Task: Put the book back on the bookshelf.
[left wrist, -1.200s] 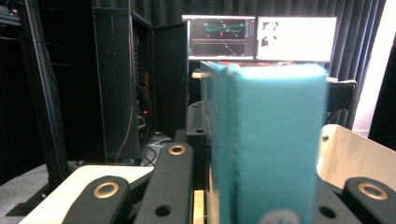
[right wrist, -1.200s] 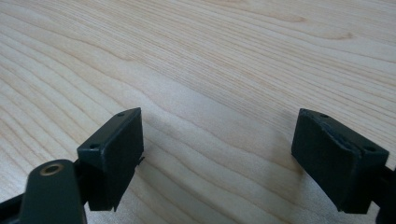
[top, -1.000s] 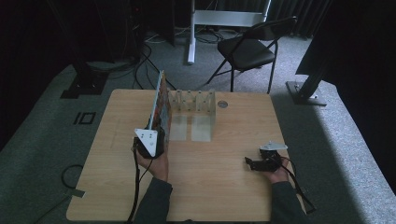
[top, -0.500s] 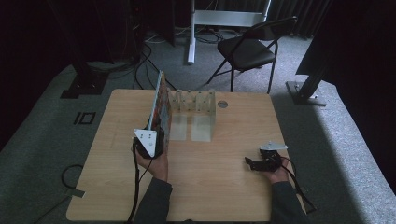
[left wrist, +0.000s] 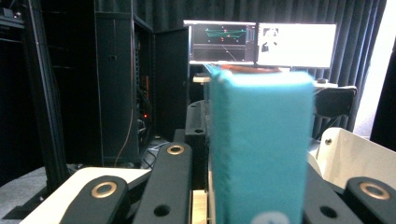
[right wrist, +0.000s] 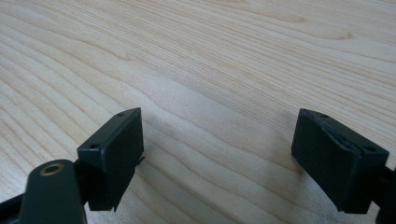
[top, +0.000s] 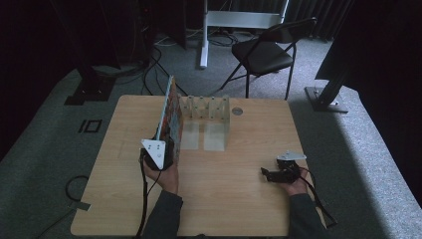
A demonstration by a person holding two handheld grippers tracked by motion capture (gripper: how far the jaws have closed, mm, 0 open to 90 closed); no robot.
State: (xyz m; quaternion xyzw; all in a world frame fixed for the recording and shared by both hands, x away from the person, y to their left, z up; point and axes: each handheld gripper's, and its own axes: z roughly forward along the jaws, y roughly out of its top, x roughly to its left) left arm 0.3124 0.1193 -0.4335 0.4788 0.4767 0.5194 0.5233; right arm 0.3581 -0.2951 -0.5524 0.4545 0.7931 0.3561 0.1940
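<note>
Item: book, stood on edge on the bench, just left of a clear rack.
Left claw: clamped on the book's near end; teal spine between its jaws.
Right claw: wide, empty, resting low on the bench, well apart.
Step, likely: carrying the book to the rack.
Next: keep it upright, line it up with a slot.

A black folding chair is standing on the grey carpet beyond the far edge of the wooden desk. A white stand is rising left of it. 2 lit monitors are glowing far off, and black cables are trailing at far left.
</note>
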